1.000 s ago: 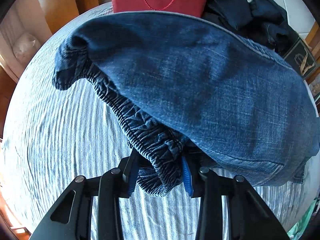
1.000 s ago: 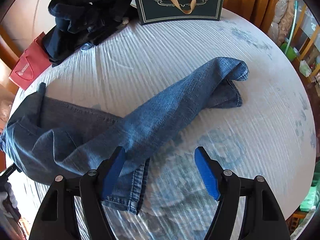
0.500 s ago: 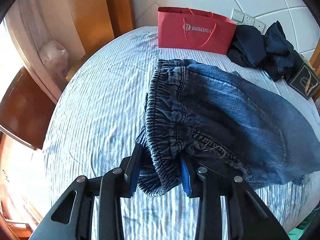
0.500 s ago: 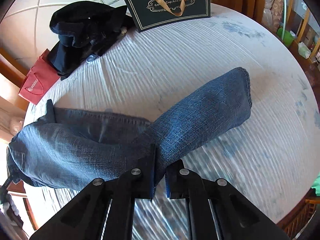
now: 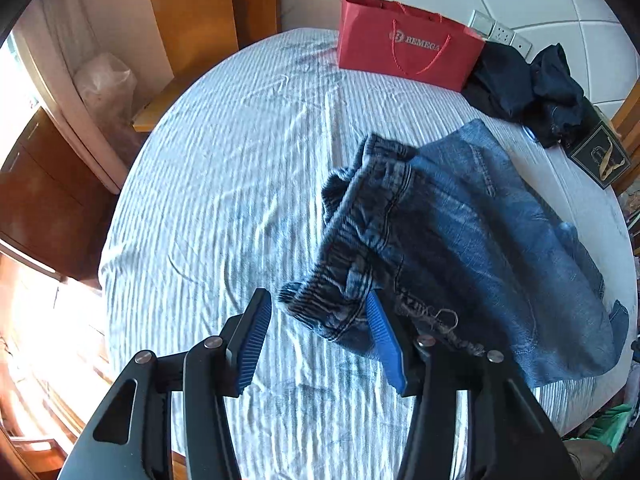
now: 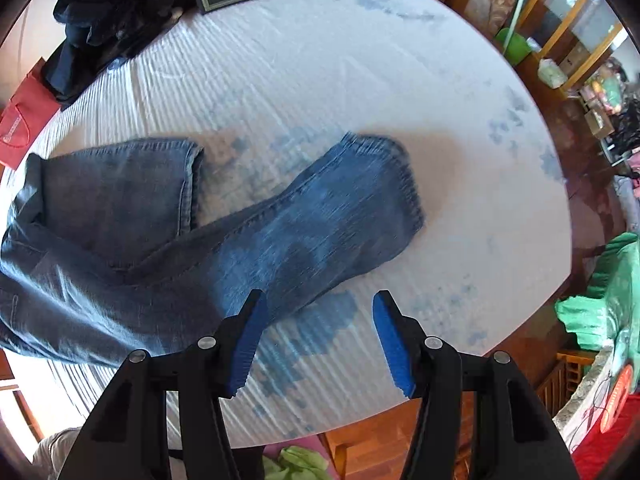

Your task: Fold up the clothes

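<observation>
Both grippers hang over the bed point(image 5: 224, 184) with their jaws opening. On the left gripper point(image 5: 320, 332), the elastic waistband of the jeans point(image 5: 460, 240) lies in the gap: one blue pad stands clear of the cloth, while the other sits right against it, though motion blur makes it hard to say whether it touches. No pinch is visible, so I read the waistband as let go. The right gripper point(image 6: 316, 336) is spread wide with only sheet between its pads; the nearest trouser leg point(image 6: 320, 224) passes just beside 1 pad, not between the 2.

As for progress, the jeans lie roughly flat across the striped sheet, waist bunched at 1 side, with the 2 legs splayed apart rather than stacked. No tidy fold shows yet, so I judge this an early laying-out stage. Bringing 1 leg over the other and folding lengthwise remain. A dark pile of clothes point(image 5: 528, 84) by the red bag point(image 5: 400, 44) also looks unfolded.
</observation>
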